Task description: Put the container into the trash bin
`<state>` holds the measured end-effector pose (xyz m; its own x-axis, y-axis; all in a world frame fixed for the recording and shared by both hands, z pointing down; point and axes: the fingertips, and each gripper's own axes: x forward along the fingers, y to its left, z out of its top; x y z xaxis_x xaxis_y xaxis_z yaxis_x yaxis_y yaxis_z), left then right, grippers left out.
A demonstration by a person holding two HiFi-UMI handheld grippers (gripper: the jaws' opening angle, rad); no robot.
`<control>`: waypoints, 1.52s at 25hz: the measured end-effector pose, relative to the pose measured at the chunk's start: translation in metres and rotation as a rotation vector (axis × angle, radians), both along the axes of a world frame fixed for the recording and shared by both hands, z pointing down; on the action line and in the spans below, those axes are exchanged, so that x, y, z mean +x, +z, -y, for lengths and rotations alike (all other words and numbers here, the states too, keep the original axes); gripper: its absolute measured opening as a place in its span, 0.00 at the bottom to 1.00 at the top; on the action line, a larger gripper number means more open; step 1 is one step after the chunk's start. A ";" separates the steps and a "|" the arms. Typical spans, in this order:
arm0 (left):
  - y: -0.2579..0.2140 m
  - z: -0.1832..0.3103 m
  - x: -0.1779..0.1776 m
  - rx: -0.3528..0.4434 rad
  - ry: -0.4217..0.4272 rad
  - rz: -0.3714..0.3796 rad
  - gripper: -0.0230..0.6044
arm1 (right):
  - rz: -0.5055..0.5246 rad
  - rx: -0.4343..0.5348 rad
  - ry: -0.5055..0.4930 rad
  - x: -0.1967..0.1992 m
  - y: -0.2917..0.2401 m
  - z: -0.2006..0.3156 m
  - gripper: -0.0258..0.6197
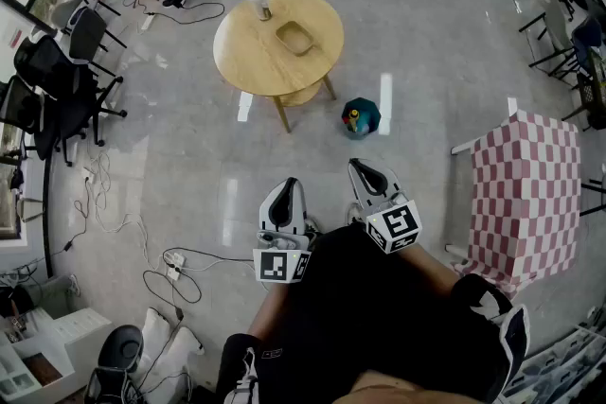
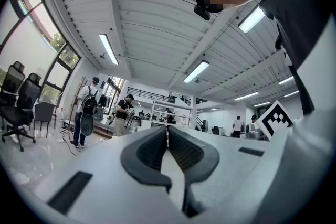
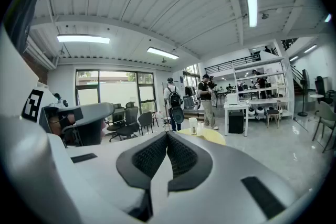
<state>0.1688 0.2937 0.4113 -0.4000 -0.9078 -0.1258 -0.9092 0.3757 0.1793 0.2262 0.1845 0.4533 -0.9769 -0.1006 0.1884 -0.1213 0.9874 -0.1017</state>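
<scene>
1. The left gripper (image 1: 286, 187) and the right gripper (image 1: 361, 168) both have their jaws pressed together on nothing, well apart from the container (image 1: 294, 39). Reaching in like this would likely shove it across the surface (image 1: 237, 52).
2. A careless sweep could topple the cup (image 1: 258, 2) nearby.
3. The trash bin (image 1: 361, 117) on the floor looks small, so a high drop might miss it.
4. The container is a shallow, tan, rounded-square tray, apparently empty, sitting near the surface's middle.

light: bright, ceiling strip lights (image 2: 109, 49) | glare: glossy floor (image 1: 426, 33) | edges: fisheye bending, dark corners
</scene>
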 end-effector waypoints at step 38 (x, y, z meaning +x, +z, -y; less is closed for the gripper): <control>0.031 -0.054 -0.067 -0.005 0.071 -0.092 0.07 | 0.000 -0.005 0.059 -0.080 0.011 -0.051 0.08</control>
